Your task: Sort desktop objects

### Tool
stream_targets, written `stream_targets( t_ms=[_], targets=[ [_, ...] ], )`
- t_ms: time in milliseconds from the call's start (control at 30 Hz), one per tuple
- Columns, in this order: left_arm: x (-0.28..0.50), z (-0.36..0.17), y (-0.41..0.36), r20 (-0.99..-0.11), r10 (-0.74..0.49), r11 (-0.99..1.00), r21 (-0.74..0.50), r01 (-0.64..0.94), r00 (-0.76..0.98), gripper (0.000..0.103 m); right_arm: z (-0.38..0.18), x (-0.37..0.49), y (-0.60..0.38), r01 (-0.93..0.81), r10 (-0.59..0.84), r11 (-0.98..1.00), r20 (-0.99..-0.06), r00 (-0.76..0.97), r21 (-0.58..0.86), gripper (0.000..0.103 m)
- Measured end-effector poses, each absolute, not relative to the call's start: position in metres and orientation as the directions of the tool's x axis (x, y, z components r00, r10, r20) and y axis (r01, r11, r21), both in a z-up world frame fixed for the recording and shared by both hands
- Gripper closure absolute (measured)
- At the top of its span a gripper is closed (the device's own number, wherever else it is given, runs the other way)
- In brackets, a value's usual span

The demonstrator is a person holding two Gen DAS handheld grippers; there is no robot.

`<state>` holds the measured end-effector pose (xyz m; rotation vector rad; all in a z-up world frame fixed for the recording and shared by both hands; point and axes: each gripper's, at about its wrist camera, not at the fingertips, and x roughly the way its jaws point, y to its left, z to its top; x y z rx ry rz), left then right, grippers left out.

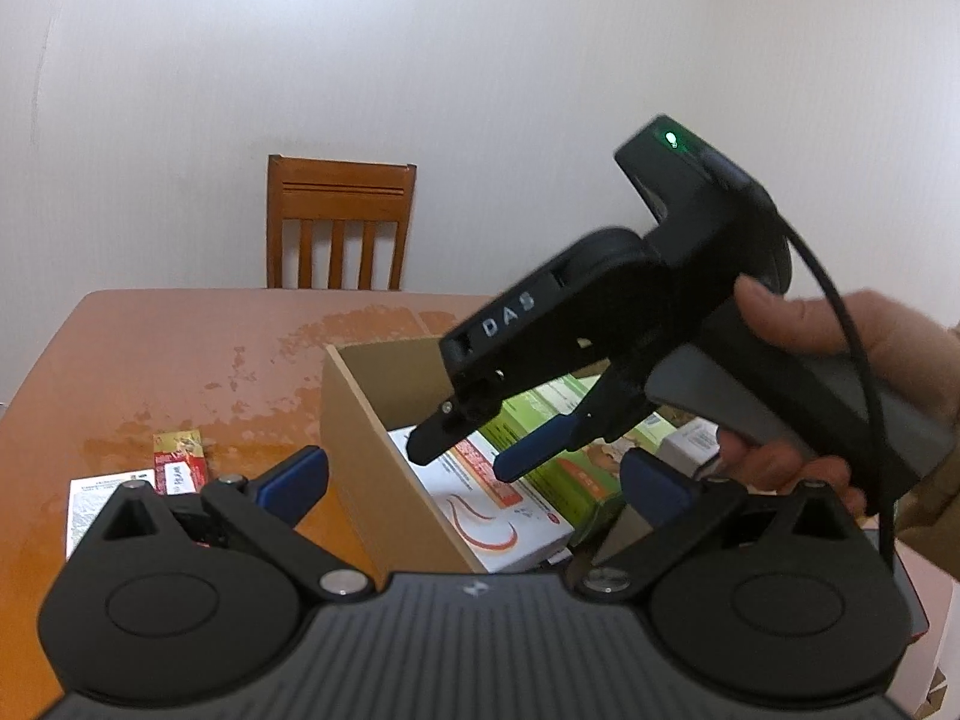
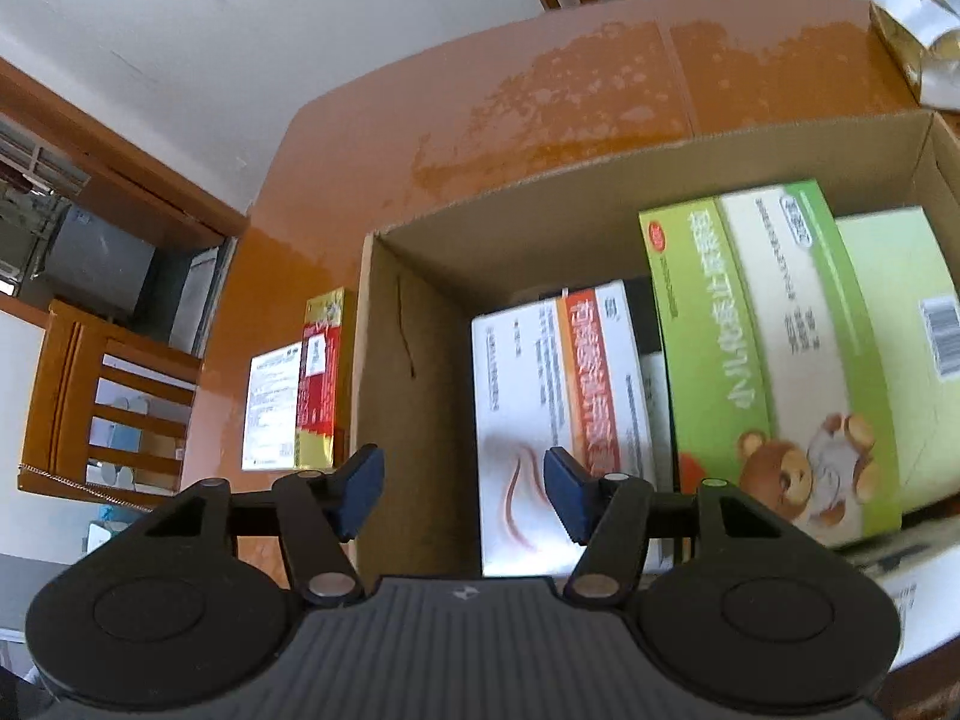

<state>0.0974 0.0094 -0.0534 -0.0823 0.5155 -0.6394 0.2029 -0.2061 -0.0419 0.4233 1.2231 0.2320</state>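
Right gripper (image 2: 459, 495) hangs over the open brown cardboard box (image 2: 414, 324), blue-padded fingers spread apart with nothing between them, straddling the box's left wall. The left gripper (image 1: 474, 480) is spread wide and empty too, pointing over the box's near-left corner, with the right tool and the hand (image 1: 840, 354) gripping it crossing right in front of it.

Inside the box, a white medicine carton with an orange-red stripe (image 2: 558, 420) lies against the left part of the floor, and a big green carton with a teddy bear print (image 2: 762, 360) leans tilted beside it, more packs underneath. Out on the glossy orange-brown table (image 2: 540, 108), just outside the box's left wall, lie a red-and-gold sachet (image 2: 318, 384) and, touching it, a flat white printed leaflet (image 2: 270, 408). A crinkled silver-gold foil pack (image 2: 918, 18) sits beyond the box's far right corner.

Whichever gripper works next, my read is that the two tools are crowding each other over that left wall, so one should clear off sideways before the other dips. The sachet and leaflet lie flat, so a low, near-level pinch at an edge would suit them. There's plenty of bare table to the left and toward the far edge by the wooden slat-back chair (image 1: 339, 222); the tight spots are the box wall and the tilted green carton.
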Motion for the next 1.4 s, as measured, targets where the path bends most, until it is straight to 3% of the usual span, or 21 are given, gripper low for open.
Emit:
stream_targets(
  t_ms=[467,700,1100,1400],
  targets=[
    [0.093,-0.053,0.009,-0.423,-0.608,0.788,-0.223,0.574,0.671,0.0,-0.068,0.174,-0.228,0.296,0.494,0.781,-0.834,0.245,0.549,0.016],
    [0.09,-0.053,0.008,-0.427,-0.608,0.787,-0.218,0.576,0.669,0.0,-0.083,0.173,-0.23,0.388,0.513,0.708,-0.807,0.292,0.59,0.003],
    [0.079,-0.059,-0.005,-0.439,-0.567,0.819,-0.21,0.534,0.697,0.0,-0.085,0.178,-0.227,0.397,0.477,0.693,-0.796,0.372,0.601,0.001],
    [0.071,-0.054,-0.002,-0.421,-0.564,0.823,-0.214,0.526,0.711,0.0,-0.047,0.165,-0.225,0.295,0.442,0.739,-0.766,0.466,0.606,0.001]
  ],
)
